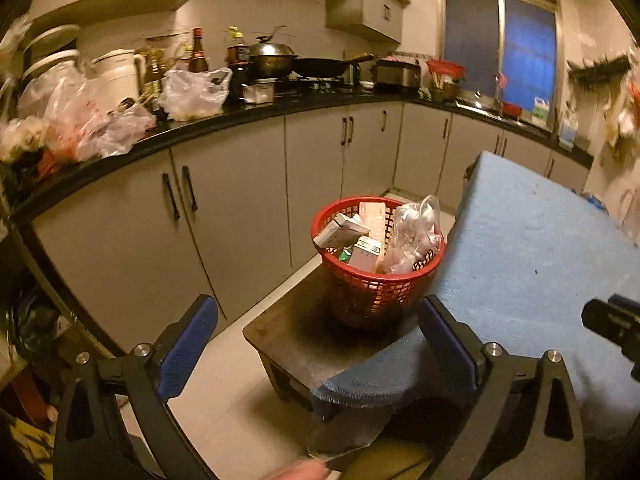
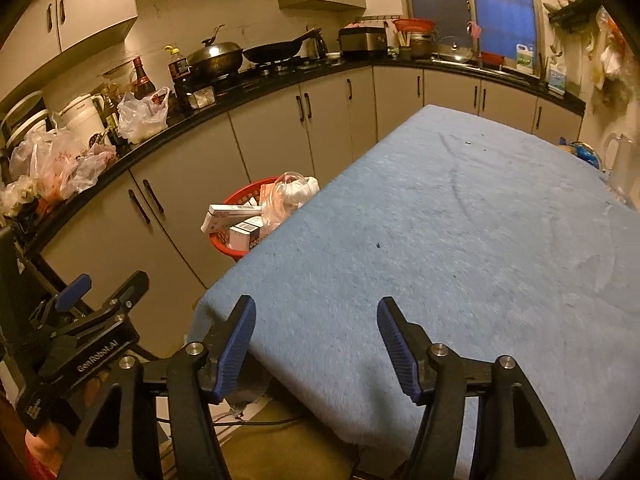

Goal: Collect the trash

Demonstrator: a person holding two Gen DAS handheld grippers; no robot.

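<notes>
A red mesh basket [image 1: 376,284] stands on a low dark stool [image 1: 296,340] beside the blue-covered table [image 1: 540,264]. It holds small cardboard boxes [image 1: 340,232] and a crumpled clear plastic bag [image 1: 416,232]. In the right wrist view the basket [image 2: 236,250] shows partly behind the table's left edge. My left gripper [image 1: 318,320] is open and empty, in front of and above the stool. My right gripper [image 2: 316,320] is open and empty over the near end of the blue cloth [image 2: 460,232]. The left gripper also shows at lower left in the right wrist view [image 2: 104,296].
A black counter [image 1: 248,116] with grey cabinets runs along the left and back walls, crowded with plastic bags [image 1: 192,92], bottles, a kettle and pans. A glass jug [image 2: 620,164] stands at the table's far right. A sink [image 1: 480,104] lies under the window.
</notes>
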